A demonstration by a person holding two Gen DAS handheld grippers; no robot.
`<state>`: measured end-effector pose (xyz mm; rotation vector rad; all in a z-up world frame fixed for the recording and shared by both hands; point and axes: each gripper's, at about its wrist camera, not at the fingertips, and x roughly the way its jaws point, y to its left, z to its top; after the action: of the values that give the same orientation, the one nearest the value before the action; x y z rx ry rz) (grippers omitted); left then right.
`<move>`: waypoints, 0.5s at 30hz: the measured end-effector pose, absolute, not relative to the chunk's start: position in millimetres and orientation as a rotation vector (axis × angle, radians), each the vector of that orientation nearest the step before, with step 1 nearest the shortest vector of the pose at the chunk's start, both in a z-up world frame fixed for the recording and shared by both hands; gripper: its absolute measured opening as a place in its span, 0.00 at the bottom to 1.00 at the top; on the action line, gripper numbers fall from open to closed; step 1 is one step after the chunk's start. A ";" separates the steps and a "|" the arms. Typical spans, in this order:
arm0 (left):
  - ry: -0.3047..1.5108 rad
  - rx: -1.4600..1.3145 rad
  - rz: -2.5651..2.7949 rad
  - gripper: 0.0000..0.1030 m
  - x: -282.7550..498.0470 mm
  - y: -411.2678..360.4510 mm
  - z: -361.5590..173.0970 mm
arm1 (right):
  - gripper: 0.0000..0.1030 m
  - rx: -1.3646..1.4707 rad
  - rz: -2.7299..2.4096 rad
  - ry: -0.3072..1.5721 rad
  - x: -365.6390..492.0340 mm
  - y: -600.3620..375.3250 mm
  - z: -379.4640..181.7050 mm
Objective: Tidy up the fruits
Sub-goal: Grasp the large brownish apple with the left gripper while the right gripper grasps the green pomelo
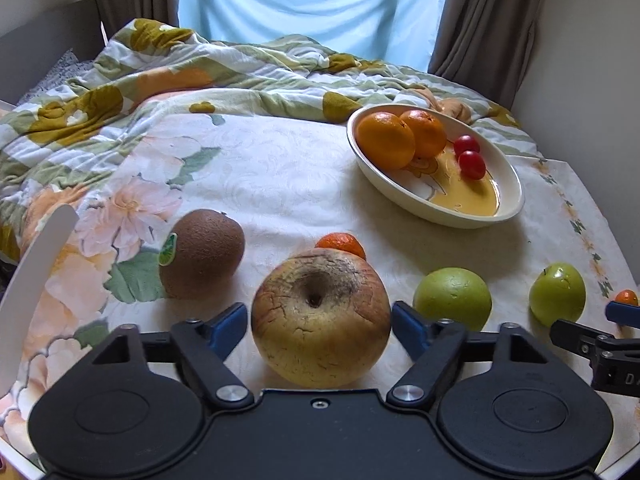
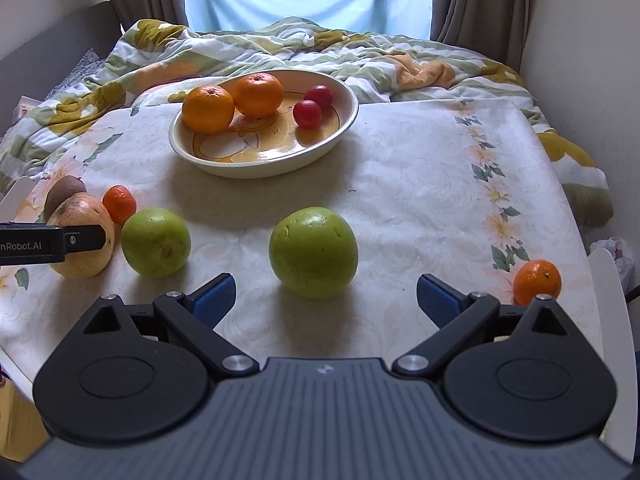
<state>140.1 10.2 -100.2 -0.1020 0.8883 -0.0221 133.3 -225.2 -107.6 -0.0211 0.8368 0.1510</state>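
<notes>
Left wrist view: the wrinkled yellow apple (image 1: 320, 320) sits low in the centre of the frame, between the blue pads of the left gripper (image 1: 319, 322). The pads flank its widest part, but whether they are pressing or only just beside the skin cannot be told. If they close off-centre, the round, cracked fruit could squirt forward into the small tangerine (image 1: 341, 243) right behind it, or sideways into the kiwi (image 1: 202, 253) at its left.

The bowl (image 1: 512, 204), upper right, already holds two oranges (image 1: 386, 140) and two red fruits (image 1: 472, 165); dropping the apple in hard could knock them about.

In the right wrist view, the right gripper (image 2: 325, 294) is spread wide and empty, with a green apple (image 2: 313, 252) just ahead of it at frame centre. A second green fruit (image 2: 156, 242) lies to the left, so a careless reach may bump it or the left tool.
</notes>
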 end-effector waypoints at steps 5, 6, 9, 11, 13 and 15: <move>0.887 -0.088 -0.028 0.75 138.8 8.7 -100.0 | 1.00 -0.029 0.164 0.844 140.4 -219.5 -109.8; 0.887 -0.090 -0.028 0.75 138.8 9.0 -100.0 | 1.00 -0.031 0.166 0.845 141.6 -218.5 -110.1; 0.887 -0.091 -0.034 0.75 137.5 9.8 -99.6 | 1.00 -0.032 0.170 0.846 146.6 -217.2 -111.9; 0.894 -0.092 -0.037 0.75 137.4 9.6 -98.7 | 0.98 -0.034 0.171 0.848 149.9 -216.5 -113.2; 0.900 -0.097 -0.039 0.75 136.9 9.7 -98.7 | 0.95 -0.039 0.175 0.854 152.3 -215.0 -115.3; 0.903 -0.099 -0.039 0.75 134.9 9.4 -98.6 | 0.92 -0.038 0.180 0.859 153.9 -214.5 -116.9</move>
<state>134.9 9.4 -98.6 -0.0989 0.9028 -0.0393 153.9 -214.5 -116.9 -0.0376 0.8590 0.1797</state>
